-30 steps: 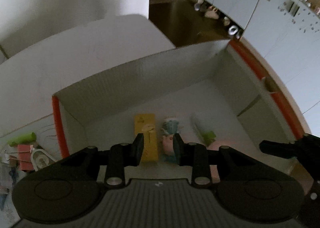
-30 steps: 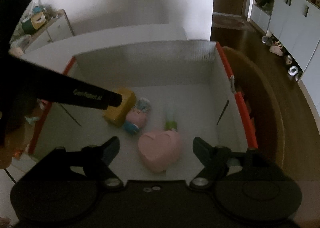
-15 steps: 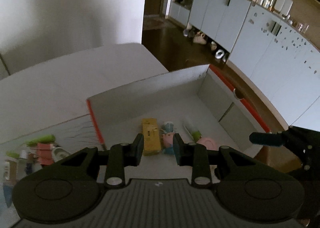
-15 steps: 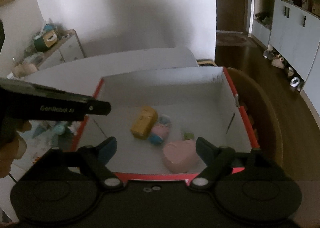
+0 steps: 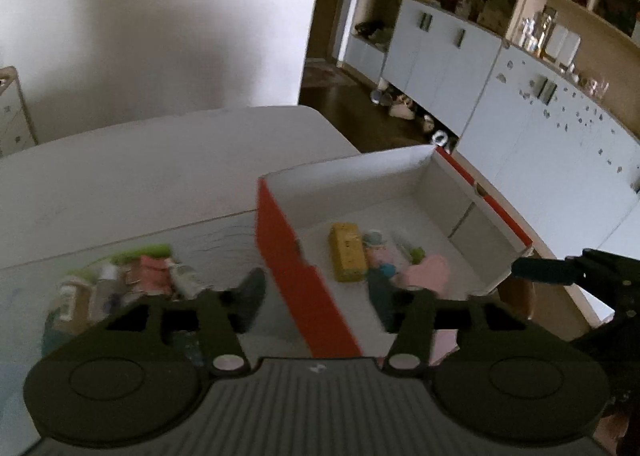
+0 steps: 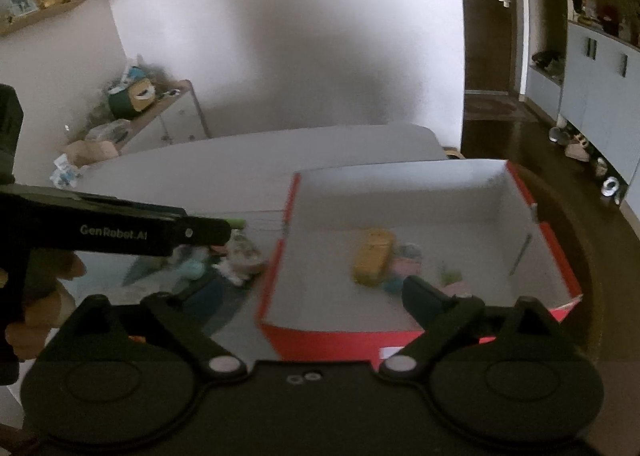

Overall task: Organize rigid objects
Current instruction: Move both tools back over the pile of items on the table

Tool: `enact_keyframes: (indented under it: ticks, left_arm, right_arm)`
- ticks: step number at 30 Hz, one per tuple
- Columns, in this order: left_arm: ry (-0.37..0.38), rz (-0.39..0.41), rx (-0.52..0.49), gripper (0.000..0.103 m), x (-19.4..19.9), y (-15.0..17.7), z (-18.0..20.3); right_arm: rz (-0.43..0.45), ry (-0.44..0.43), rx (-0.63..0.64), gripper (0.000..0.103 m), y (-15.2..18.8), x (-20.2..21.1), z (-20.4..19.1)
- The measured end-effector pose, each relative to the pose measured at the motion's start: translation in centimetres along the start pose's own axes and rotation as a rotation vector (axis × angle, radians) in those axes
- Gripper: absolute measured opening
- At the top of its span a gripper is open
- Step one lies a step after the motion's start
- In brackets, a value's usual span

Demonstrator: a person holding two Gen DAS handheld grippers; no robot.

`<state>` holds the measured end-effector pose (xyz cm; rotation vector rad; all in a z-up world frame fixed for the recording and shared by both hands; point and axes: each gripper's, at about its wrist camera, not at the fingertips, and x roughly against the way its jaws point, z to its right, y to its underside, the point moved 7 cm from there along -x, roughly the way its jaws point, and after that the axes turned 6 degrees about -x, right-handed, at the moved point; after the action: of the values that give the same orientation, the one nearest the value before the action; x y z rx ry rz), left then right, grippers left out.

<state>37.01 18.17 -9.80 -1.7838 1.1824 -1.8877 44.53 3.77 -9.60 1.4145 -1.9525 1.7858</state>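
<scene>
Now that both tongs have been drawn back out of the box (image 5: 304, 280) and spread open, empty, four items are left inside; the left tongs (image 5: 316, 304) are swung toward the pile (image 5: 120, 280) on the bench (image 5: 160, 160), so another pick is judged next

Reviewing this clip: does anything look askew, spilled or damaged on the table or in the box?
Nothing stands out. The red box sits upright holding the yellow block and pink heart; the unsorted clutter lies bunched beside it, too blurred to judge.
</scene>
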Motion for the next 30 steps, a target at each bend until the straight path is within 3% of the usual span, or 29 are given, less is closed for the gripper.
enact_keyframes:
  ticks: [5, 8, 13, 16, 30]
  left_arm:
    - [-0.008, 0.010, 0.009, 0.058, 1.8, 1.3, -2.9]
    - [-0.016, 0.008, 0.027, 0.069, 2.5, 2.1, -5.2]
    - [-0.036, 0.016, 0.045, 0.070, 3.6, 3.6, -8.9]
    - [-0.041, 0.025, 0.053, 0.082, 4.0, 3.9, -10.7]
    - [-0.107, -0.028, 0.086, 0.083, 2.3, 7.3, -18.7]
  right_arm:
    - [0.020, -0.030, -0.005, 0.100, 0.8, 0.0, -3.6]
    - [0.031, -0.041, -0.006, 0.102, 1.3, -0.3, -5.6]
    - [0.032, -0.055, -0.014, 0.102, 2.4, -1.4, -9.0]
    - [0.017, -0.060, -0.009, 0.102, 3.1, -2.5, -10.9]
    - [-0.092, -0.049, 0.049, 0.102, 7.6, -8.4, -17.9]
